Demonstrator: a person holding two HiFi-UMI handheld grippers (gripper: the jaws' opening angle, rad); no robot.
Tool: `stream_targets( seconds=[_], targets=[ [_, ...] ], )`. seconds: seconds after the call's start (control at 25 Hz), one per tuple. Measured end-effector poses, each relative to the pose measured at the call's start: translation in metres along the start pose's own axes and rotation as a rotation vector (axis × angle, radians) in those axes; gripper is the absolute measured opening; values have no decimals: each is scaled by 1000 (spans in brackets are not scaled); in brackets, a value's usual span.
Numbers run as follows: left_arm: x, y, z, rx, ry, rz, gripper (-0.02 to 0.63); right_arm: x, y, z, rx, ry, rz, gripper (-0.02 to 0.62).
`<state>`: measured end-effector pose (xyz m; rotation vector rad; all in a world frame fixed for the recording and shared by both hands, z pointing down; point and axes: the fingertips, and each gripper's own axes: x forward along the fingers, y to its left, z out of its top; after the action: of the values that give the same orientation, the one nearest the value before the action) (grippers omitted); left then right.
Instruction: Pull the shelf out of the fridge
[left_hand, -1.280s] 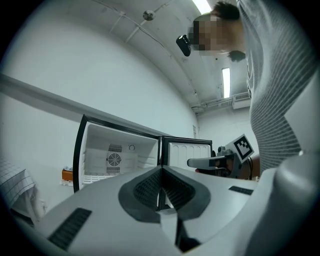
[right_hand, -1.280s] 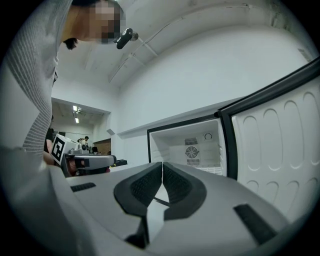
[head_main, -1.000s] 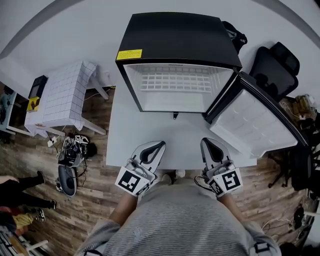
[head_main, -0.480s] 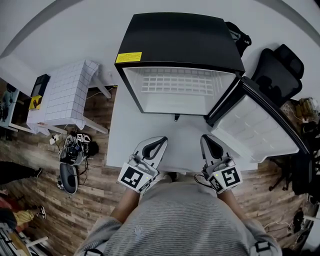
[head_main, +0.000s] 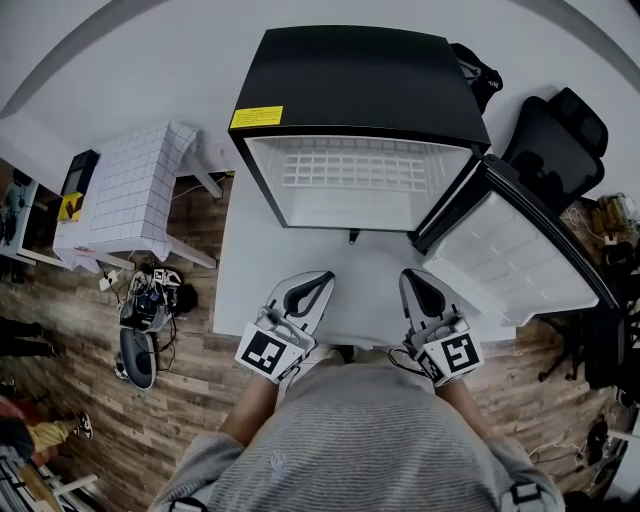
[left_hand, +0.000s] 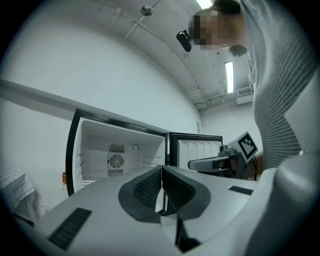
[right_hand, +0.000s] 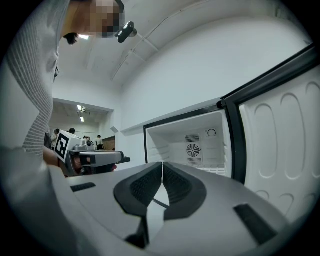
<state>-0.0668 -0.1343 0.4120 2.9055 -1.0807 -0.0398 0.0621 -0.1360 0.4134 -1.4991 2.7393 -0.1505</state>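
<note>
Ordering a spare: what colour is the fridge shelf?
The shelf is white; head view shows it best.

Open fridge (head_main: 360, 95), wire shelf (head_main: 355, 167) inside, two tools near.

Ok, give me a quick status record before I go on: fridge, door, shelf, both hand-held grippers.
fridge: stands on the white table
door: swung open to the right
shelf: white wire, inside the fridge, not pulled out
left hand-held gripper: shut, empty, short of the fridge opening
right hand-held gripper: shut, empty, also short of the opening
</note>
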Motion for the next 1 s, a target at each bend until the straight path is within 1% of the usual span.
stream_targets(
  seconds=[0.2,0.28,0.36,0.48,0.68,0.88,1.0],
  targets=[
    [-1,0,-8,11,28,5,12,2,0,-1,-18,10,-1,14],
    [1,0,-6,33,25,3,12,5,2,-1,-61,17,3,14],
    [5,0,2,63,-2,0,12,8,5,-2,-114,32,15,12],
    [9,3,2,88,0,-2,12,13,7,-5,-163,62,28,14],
    [15,8,3,116,-2,-4,12,21,7,-5,-186,73,48,14],
    [20,13,1,173,15,-5,12,27,4,-11,-204,96,45,14],
    [25,15,-2,229,43,-6,12,33,1,-16,-229,114,43,14]
  ],
)
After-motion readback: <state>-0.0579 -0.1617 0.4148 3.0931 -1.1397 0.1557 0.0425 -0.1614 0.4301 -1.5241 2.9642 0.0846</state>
